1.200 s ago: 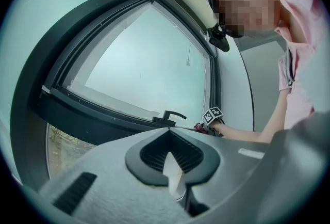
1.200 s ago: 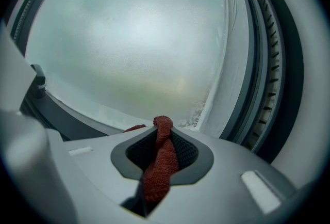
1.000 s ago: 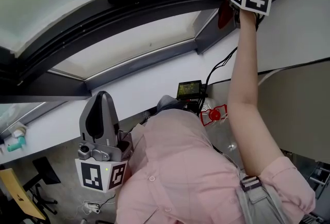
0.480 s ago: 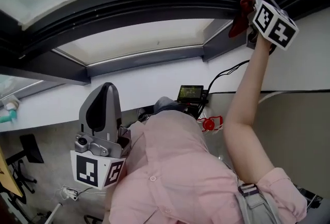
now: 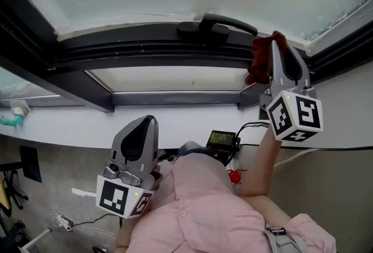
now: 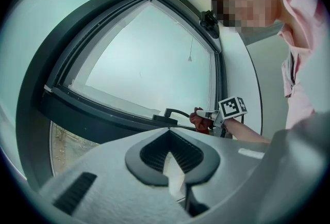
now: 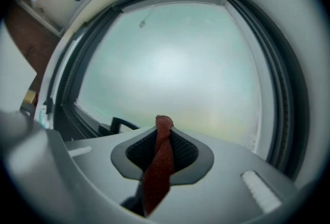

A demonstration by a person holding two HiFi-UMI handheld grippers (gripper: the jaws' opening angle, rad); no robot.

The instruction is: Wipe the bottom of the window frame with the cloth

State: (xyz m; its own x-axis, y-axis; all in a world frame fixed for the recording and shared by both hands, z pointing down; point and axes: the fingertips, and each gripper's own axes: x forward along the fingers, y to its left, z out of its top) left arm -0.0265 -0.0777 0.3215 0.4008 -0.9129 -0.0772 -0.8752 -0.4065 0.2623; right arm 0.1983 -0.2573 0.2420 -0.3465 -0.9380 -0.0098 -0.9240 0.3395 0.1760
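Observation:
The dark grey window frame (image 5: 145,51) runs across the head view, with its black handle (image 5: 217,25) near the middle. My right gripper (image 5: 276,46) is raised to the frame's right end, just right of the handle, and is shut on a dark red cloth (image 5: 260,63). The cloth (image 7: 159,163) hangs bunched between the jaws, in front of the frosted pane, and lies over the bottom rail. Whether it presses on the rail is unclear. My left gripper (image 5: 141,132) is held low by the person's chest, shut and empty. The left gripper view shows the right gripper (image 6: 209,113) and cloth (image 6: 200,122) from afar.
Below the frame runs a white sill and wall (image 5: 70,129). A small screen device (image 5: 221,139) with cables and a red object (image 5: 234,176) sits beneath the right arm. A teal item (image 5: 8,122) is at the far left. The person's pink shirt (image 5: 204,211) fills the lower middle.
The head view has tilted up. The right gripper with the cloth has moved left along the frame from its right corner toward the handle. The left gripper has stayed low.

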